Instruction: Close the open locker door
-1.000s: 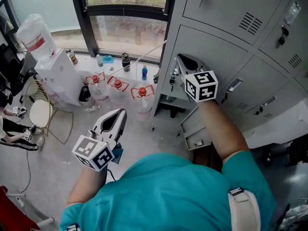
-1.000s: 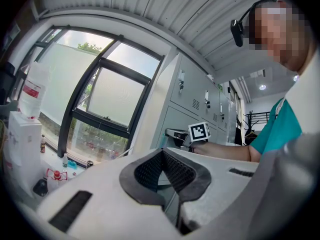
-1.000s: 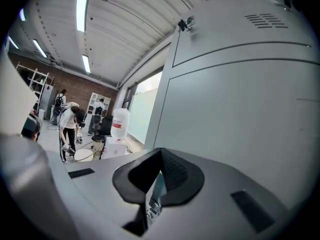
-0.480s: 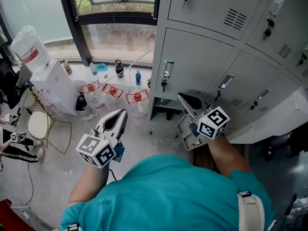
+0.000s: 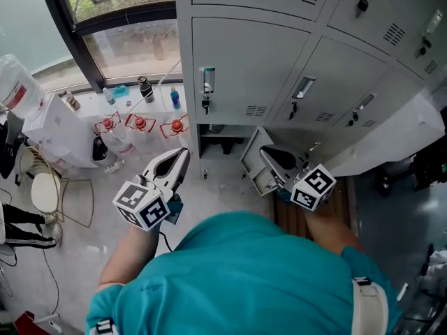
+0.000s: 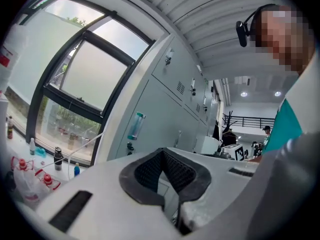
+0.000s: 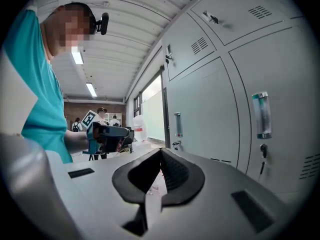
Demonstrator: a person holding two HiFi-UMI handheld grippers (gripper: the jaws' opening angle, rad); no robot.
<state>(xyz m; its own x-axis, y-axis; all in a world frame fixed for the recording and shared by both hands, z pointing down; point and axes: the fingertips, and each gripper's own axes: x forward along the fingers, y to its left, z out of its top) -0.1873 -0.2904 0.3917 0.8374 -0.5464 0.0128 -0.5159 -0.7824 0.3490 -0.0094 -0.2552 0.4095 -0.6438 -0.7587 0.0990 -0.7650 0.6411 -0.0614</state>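
Note:
Grey lockers (image 5: 279, 61) fill the top of the head view. In the bottom row one small door (image 5: 250, 167) stands swung out from its dark compartment (image 5: 222, 144). My right gripper (image 5: 265, 151) is shut and empty, low down, its tip over the inner face of that open door; whether it touches I cannot tell. My left gripper (image 5: 183, 153) is shut and empty, held left of the open compartment above the floor. The left gripper view shows shut jaws (image 6: 162, 152) pointing at the locker fronts (image 6: 150, 109). In the right gripper view the shut jaws (image 7: 161, 152) face closed locker doors (image 7: 215, 109).
Three water jugs with red caps (image 5: 140, 124) stand on the floor by the window. A white water dispenser (image 5: 42, 117) and a round chair (image 5: 42, 187) are at the left. Small bottles (image 5: 145, 88) line the window sill. Dark gear (image 5: 426, 166) sits at the right.
My right gripper has dropped from the upper locker's handle down to the low open door. The head view has swung right. The left gripper has hardly moved.

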